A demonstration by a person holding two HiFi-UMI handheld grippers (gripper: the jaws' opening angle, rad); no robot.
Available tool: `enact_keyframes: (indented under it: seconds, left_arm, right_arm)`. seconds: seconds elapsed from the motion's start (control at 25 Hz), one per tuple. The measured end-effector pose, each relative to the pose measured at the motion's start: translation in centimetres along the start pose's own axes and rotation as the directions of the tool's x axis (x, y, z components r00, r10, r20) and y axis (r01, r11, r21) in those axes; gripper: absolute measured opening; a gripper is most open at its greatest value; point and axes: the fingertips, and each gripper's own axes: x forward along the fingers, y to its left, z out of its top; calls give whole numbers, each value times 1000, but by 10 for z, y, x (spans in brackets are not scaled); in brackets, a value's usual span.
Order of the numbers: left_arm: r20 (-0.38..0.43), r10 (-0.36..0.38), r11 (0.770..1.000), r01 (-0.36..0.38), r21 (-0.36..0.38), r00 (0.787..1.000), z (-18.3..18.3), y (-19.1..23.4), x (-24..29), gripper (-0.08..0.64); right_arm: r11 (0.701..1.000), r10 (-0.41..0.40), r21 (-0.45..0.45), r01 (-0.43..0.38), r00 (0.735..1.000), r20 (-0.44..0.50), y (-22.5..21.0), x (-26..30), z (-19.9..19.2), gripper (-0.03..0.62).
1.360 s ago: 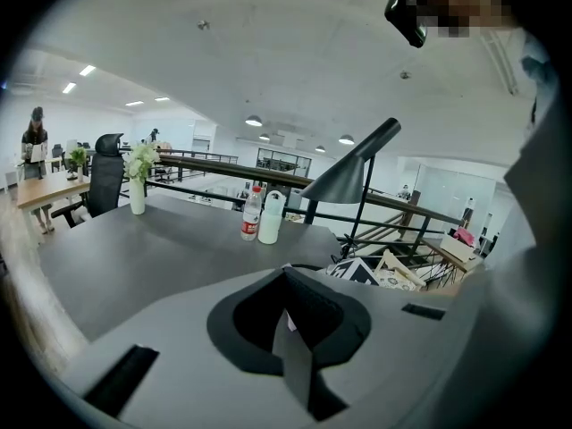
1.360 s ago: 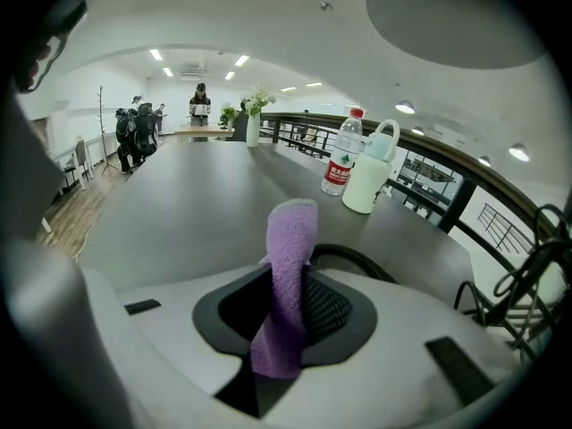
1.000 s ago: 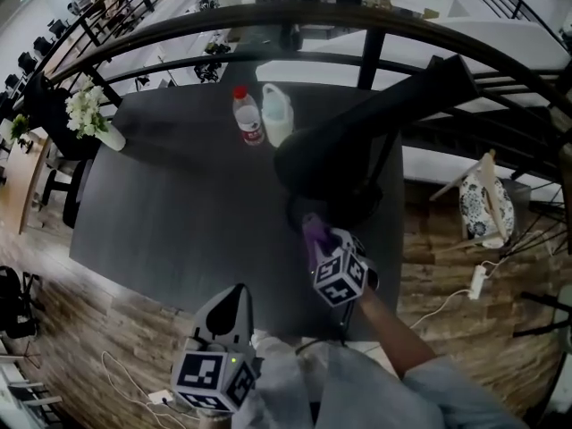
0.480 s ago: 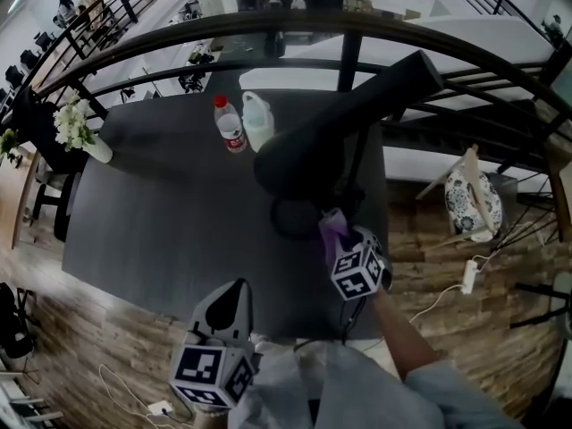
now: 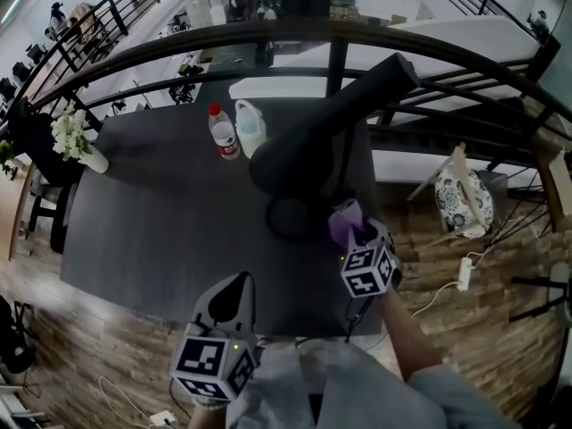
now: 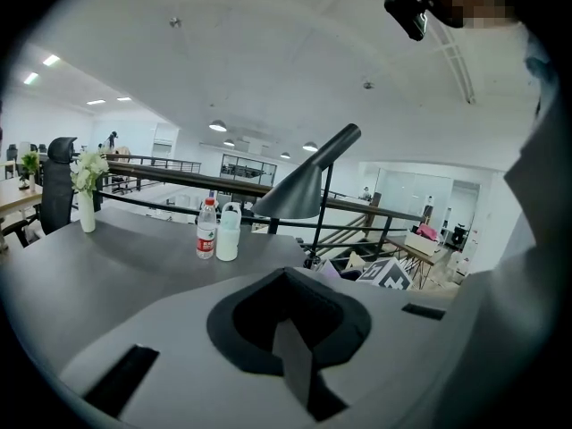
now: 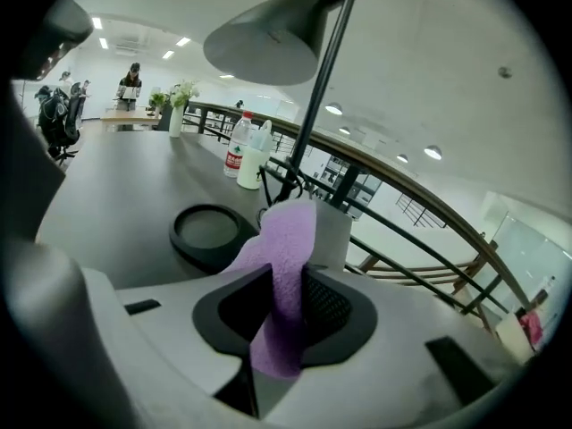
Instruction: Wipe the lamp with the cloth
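Observation:
The black desk lamp stands on the dark table, with its cone shade over a round base and a slanted stem. My right gripper is shut on a purple cloth just right of the base, below the shade. In the right gripper view the cloth hangs between the jaws, with the base to its left and the shade overhead. My left gripper is shut and holds nothing, low at the table's near edge. Its view shows the shade ahead.
A water bottle and a white jug stand behind the lamp. A vase of white flowers sits at the table's far left corner. Dark railings curve behind the table. A patterned bag lies on the wooden floor to the right.
My right gripper has carried the cloth rightward, from over the lamp base to just right of it. The left gripper has hardly moved.

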Motion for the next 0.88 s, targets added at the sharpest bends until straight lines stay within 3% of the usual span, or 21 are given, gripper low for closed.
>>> enact_keyframes:
  seconds: [0.32, 0.6, 0.88]
  left_arm:
    - [36, -37, 999, 36, 35, 999, 15, -5, -1, 5]
    - [28, -56, 996, 54, 65, 998, 19, -12, -6, 5]
    - [62, -84, 994, 80, 69, 994, 25, -20, -4, 5]
  right_arm:
    - [993, -34, 114, 19, 991, 128, -14, -54, 33, 91]
    - [978, -29, 207, -25, 967, 252, -5, -113, 65, 91]
    - [967, -2, 241, -81, 946, 325, 9, -154, 79, 91]
